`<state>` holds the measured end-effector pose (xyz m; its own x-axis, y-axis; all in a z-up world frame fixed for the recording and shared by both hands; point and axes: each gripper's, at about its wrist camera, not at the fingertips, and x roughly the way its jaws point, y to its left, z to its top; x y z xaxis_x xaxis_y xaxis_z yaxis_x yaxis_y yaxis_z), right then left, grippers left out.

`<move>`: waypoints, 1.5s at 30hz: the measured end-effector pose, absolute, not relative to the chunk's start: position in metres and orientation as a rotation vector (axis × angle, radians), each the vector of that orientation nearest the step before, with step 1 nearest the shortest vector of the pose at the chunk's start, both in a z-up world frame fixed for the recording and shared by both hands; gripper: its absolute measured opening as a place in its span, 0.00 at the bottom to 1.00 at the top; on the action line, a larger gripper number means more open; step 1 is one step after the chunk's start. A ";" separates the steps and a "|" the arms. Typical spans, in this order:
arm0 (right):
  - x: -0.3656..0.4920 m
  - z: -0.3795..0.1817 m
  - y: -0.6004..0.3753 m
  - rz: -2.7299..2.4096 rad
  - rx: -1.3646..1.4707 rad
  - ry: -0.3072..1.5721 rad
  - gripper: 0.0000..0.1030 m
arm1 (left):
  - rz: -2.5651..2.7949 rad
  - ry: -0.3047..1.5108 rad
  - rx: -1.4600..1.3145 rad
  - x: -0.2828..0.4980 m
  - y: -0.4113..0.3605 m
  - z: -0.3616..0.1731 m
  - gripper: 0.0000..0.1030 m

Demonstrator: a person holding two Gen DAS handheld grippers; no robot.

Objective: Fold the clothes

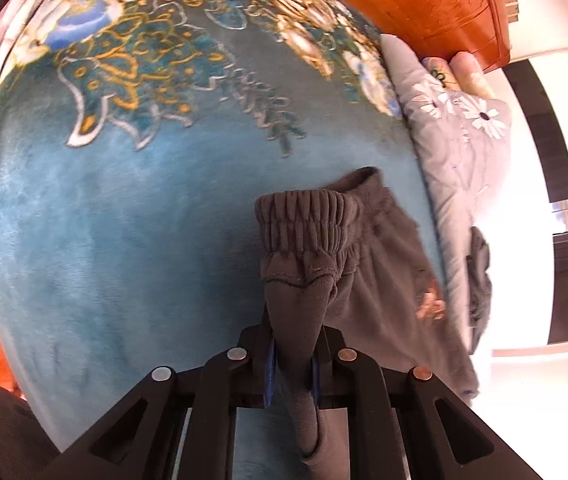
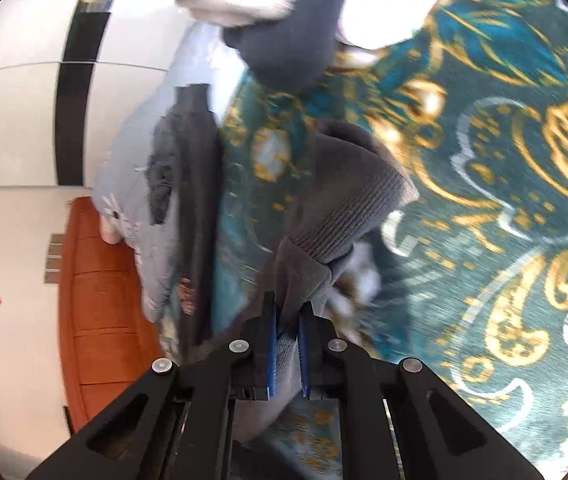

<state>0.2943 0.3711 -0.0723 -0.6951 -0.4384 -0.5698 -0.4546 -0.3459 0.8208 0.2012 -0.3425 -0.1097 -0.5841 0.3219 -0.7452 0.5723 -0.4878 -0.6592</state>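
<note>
I am gripping grey trousers (image 1: 364,264) at two points. My left gripper (image 1: 292,364) is clamped narrow on a bunch of cloth just below the gathered waistband (image 1: 308,216), which is standing up straight ahead of the fingers. My right gripper (image 2: 288,340) is likewise pinched narrow on cloth next to a ribbed cuff (image 2: 360,204), which is jutting forward and to the right of the pads.

The rest of the trousers is trailing away to the right in the left view, draping over the teal blanket (image 1: 123,240) toward the grey quilt (image 1: 456,152) along the bed's edge. So I judge the long axis is running between my two grippers, waistband at the left one, cuff at the right, each holding its own end and neither nearer the middle.

Whether I am spreading the trousers flat or bringing cuff to waistband I cannot tell. The right view is blurred. More dark cloth (image 2: 179,160) is lying on the quilt.
</note>
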 end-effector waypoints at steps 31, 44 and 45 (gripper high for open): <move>-0.091 -0.019 0.349 2.420 -1.261 1.423 0.08 | -2.195 1.519 1.453 0.007 -0.335 -0.090 0.23; -0.144 -0.070 0.326 2.391 -1.384 1.278 0.10 | -2.289 1.498 1.432 0.008 -0.328 -0.090 0.61; -0.144 -0.070 0.326 2.401 -1.389 1.283 0.11 | -2.307 1.491 1.416 0.014 -0.327 -0.084 0.62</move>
<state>-0.1435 0.3258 -0.0701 -0.5839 -0.3136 -0.7488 -0.4482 -0.6446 0.6194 0.0137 -0.3273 -0.0840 -0.5791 0.4035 -0.7084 0.4803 -0.5332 -0.6964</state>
